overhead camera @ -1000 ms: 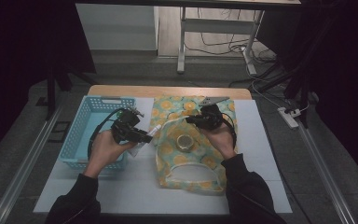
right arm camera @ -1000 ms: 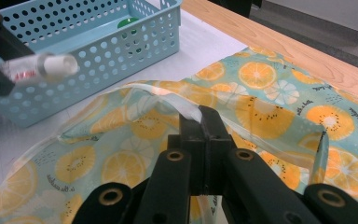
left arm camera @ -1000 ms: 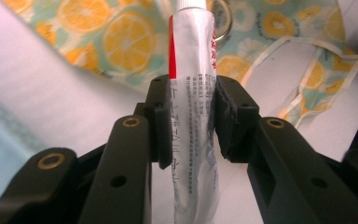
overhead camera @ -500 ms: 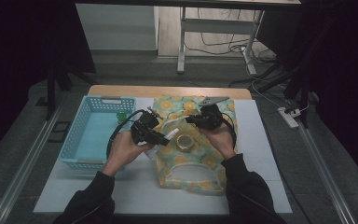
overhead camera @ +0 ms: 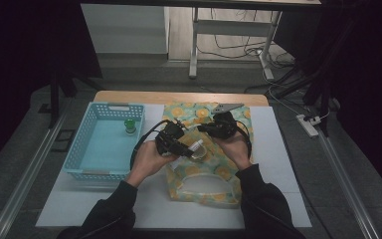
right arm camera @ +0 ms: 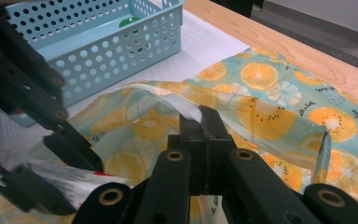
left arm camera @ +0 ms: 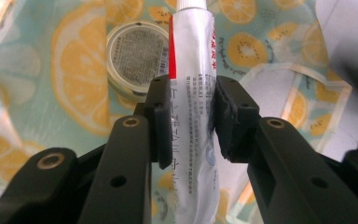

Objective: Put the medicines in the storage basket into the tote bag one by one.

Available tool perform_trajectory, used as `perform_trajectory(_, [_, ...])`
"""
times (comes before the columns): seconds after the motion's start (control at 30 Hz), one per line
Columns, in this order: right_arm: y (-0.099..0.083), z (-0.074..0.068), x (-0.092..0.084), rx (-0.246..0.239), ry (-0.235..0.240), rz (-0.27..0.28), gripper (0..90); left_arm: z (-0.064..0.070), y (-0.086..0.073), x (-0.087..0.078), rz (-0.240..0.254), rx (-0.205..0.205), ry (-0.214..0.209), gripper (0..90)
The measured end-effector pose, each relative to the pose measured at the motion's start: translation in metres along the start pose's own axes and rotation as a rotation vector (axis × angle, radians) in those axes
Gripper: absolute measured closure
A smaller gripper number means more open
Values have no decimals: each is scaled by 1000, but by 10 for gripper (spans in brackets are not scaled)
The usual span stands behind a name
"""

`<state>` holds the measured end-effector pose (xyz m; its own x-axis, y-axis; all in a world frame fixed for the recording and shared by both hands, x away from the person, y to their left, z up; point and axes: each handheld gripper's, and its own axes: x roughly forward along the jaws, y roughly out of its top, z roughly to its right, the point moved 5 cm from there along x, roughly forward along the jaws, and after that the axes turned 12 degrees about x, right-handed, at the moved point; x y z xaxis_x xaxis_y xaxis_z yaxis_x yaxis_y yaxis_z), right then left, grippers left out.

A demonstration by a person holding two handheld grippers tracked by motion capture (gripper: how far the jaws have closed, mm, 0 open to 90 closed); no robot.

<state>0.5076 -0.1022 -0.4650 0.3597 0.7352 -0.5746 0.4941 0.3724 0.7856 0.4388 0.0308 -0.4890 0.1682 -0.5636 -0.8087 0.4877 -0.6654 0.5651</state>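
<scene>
Tube held over the open fruit-print bag

The left gripper (left arm camera: 186, 116) clamps a white tube (left arm camera: 191, 84) between its 2 pads, above the fruit-print bag (overhead camera: 204, 174) and beside the round tin (left arm camera: 133, 58) inside it. The right gripper (right arm camera: 204, 126) pinches the bag's clear rim (right arm camera: 177, 100). The blue basket (overhead camera: 84, 144) sits left of the bag.

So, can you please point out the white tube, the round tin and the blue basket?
white tube (left arm camera: 191, 60): left gripper view, on its printed body above the left tool's jaws.
round tin (left arm camera: 133, 53): left gripper view, on its labelled face.
blue basket (overhead camera: 110, 107): high view, on its far rim.
</scene>
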Motion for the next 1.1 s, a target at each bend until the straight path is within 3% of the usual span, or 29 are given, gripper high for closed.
perform_trajectory(0.67, [0, -3, 2, -5, 0, -4, 896, -27, 3, 28, -30, -43, 128, 686])
perform_trajectory(1.1, [-3, -4, 7, -16, -6, -22, 896, -43, 0, 39, -67, -96, 177, 683])
